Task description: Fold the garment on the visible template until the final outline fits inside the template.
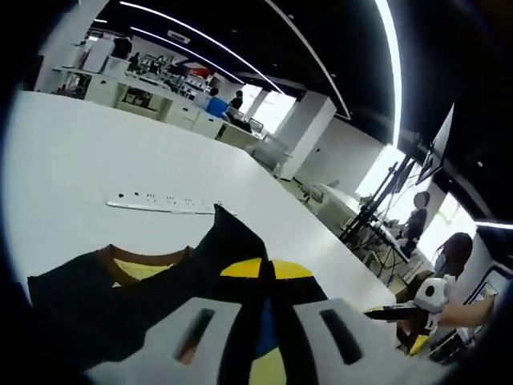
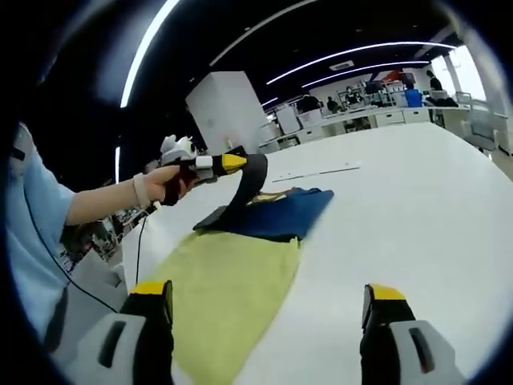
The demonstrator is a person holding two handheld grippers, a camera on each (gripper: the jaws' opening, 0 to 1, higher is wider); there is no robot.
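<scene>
left gripper (image 2: 228, 163) pinching a lifted sleeve of the dark garment (image 2: 276, 212), yellow template (image 2: 224, 293) on the white table (image 2: 417, 208), right gripper (image 2: 268, 309) spread wide, holding nothing, power strip (image 1: 164, 203) far off

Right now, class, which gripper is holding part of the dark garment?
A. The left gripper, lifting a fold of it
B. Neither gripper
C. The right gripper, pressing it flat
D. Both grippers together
A: in the right gripper view the left gripper pinches a raised flap of the dark garment, while the right gripper stands open over the yellow template.
</scene>
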